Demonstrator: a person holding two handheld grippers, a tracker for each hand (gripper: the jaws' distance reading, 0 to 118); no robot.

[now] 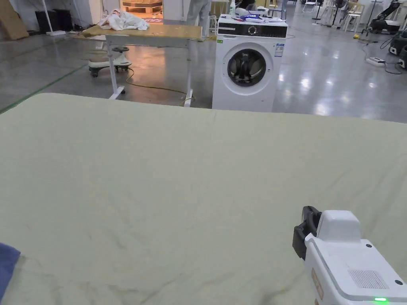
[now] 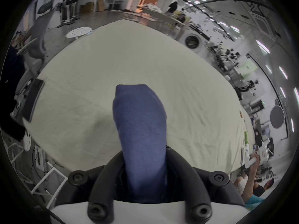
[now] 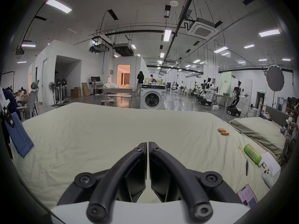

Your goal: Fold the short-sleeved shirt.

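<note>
A: Where is the blue shirt?

B: The left gripper has it. In the left gripper view a bunch of blue cloth sticks out from between its two black jaws, and both jaws press on it. The cloth hangs over the pale green sheet on the bed.

A: Can you see the shirt from other spots too?

B: Yes — in the right gripper view it hangs at the far left edge of the bed, lifted up, with its low corner close to the sheet. I cannot tell if it touches. In the head view just a small blue corner peeks in at the bottom left.

A: What about the right gripper?

B: Its jaws are closed tight together with nothing between them — only a thin line of a gap. It is above the sheet, near the right side of the bed. In the head view its white body sits at the bottom right.

A: What else is on the bed?

B: Off to the right there is a green can lying on its side, some small orange batteries and a phone. Past the bed stands a white washing machine.
</note>
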